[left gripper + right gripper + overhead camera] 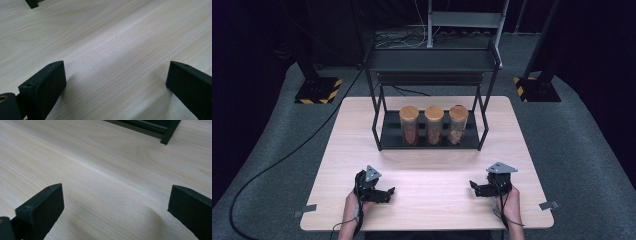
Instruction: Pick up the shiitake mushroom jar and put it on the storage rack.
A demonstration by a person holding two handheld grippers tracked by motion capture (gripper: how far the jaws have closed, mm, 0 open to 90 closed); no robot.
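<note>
Three glass jars with wooden lids, left jar (409, 125), middle jar (434, 124) and right jar (458, 124), stand in a row on the lower shelf of a black metal rack (432, 62). My left gripper (385, 194) rests low over the table near the front left, open, with bare wood between its jaws (116, 75). My right gripper (475, 187) sits near the front right, also open over bare wood (116, 197). A rack foot (169, 133) stands ahead of it.
The light wooden table (432, 175) lies between the grippers and the rack. Black stands with yellow-striped bases (318, 90) stand on the grey floor behind. A cable (272, 165) runs across the floor at left.
</note>
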